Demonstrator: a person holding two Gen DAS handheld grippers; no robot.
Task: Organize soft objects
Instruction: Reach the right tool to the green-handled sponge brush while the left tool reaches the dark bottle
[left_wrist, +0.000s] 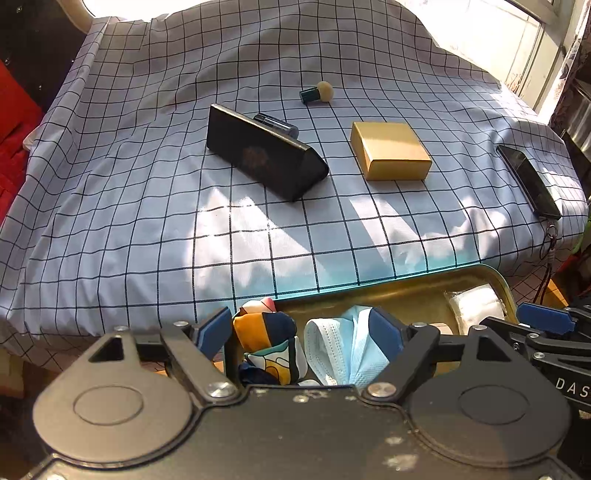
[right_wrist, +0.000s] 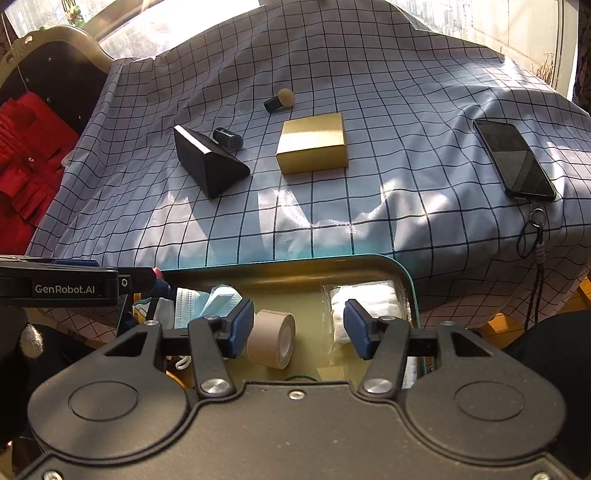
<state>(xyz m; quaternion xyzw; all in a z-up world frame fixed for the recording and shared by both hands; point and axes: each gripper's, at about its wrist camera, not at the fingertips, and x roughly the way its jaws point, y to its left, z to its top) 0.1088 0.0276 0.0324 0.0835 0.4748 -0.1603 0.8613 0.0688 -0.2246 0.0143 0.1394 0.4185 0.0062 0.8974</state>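
Note:
A gold tin tray (left_wrist: 388, 291) with a teal rim lies at the near edge of the chequered cloth. In it lie a patterned scarf (left_wrist: 266, 332), a blue face mask (left_wrist: 343, 347), a beige tape roll (right_wrist: 271, 339) and a white gauze packet (right_wrist: 365, 299). My left gripper (left_wrist: 299, 328) hangs over the tray's left part, open, with the scarf and the mask between its pads but not squeezed. Over the middle of the tray (right_wrist: 295, 284), my right gripper (right_wrist: 299, 328) is open. The tape roll stands near its left pad, with a gap to the right pad.
On the chequered cloth (left_wrist: 147, 184) beyond the tray lie a black wedge-shaped case (left_wrist: 266, 155), a dark cylinder (left_wrist: 277, 123), a small bottle with a beige ball top (left_wrist: 317, 92), a gold box (left_wrist: 391, 151) and a phone (left_wrist: 528, 181) with a strap. Red fabric (right_wrist: 26, 155) lies at the left.

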